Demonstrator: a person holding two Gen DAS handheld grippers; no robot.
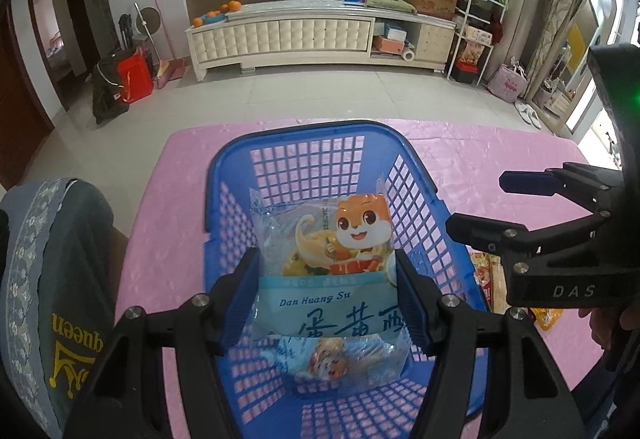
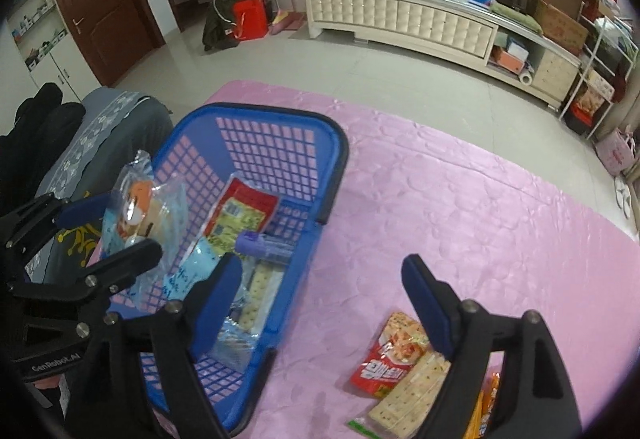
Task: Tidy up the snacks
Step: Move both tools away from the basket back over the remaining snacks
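Left tongs (image 1: 326, 295): we are clamping a blue egg-yolk pastry packet (image 1: 328, 279) and holding it over the blue basket (image 1: 418, 155), likely for dropping in. Right tongs (image 2: 320, 299): we are keeping them released, nothing between the jaws, hanging over the pink tablecloth (image 2: 460, 207) beside the basket. The right view is showing a red snack packet (image 2: 390, 355) and cracker packet (image 2: 404, 399) waiting outside, plus a red-and-yellow packet (image 2: 240, 215) already inside; the left view is hiding these.
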